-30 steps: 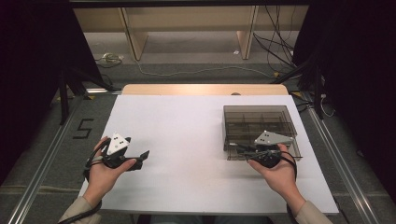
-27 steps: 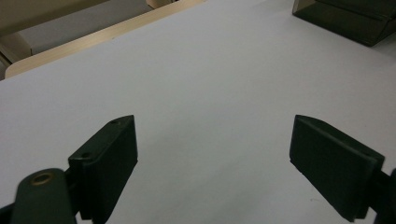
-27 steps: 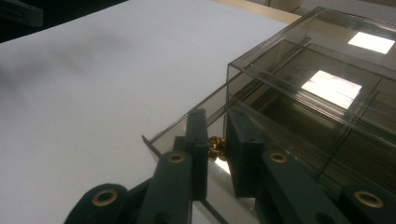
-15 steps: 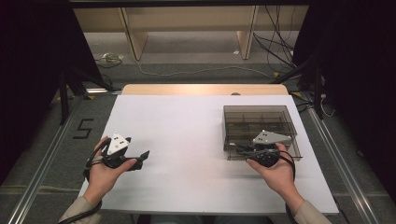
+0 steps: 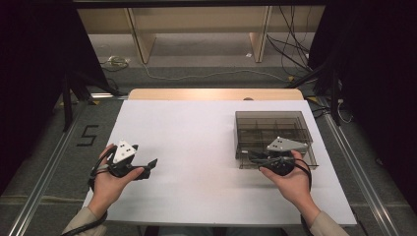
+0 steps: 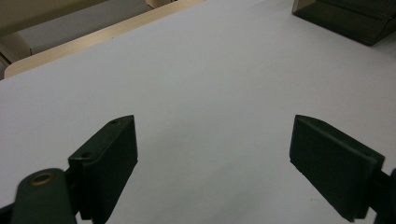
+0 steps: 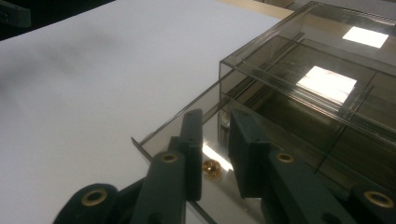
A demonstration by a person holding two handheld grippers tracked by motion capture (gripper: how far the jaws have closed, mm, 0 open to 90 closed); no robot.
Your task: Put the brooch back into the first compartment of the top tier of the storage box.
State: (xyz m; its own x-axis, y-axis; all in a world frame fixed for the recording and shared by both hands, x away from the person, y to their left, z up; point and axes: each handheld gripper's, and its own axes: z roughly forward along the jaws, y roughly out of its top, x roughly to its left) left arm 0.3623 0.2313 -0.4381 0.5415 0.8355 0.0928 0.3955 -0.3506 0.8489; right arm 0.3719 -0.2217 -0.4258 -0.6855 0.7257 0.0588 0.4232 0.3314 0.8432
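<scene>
A smoked, see-through compartment box (image 5: 273,129) stands on the right half of the white table (image 5: 196,147), with a flat clear panel (image 7: 168,135) jutting from its near side. My right gripper (image 5: 253,156) lies at that near side, and its jaws point left along it. In the right gripper view the right gripper (image 7: 217,116) hovers over the panel. Its jaws have just been opening and stand a narrow gap apart, pressing on nothing. A small brass bead (image 7: 211,168) shows low between them. My left gripper (image 5: 150,164) rests at the table's left; in its own view the left gripper (image 6: 213,121) stands wide open over bare tabletop.
A wooden strip (image 5: 216,94) edges the table's far side. Beyond it are floor cables (image 5: 206,74) and furniture legs. Metal rails (image 5: 46,182) run along both sides of the table, and a "5" (image 5: 87,135) is marked on the floor at the left.
</scene>
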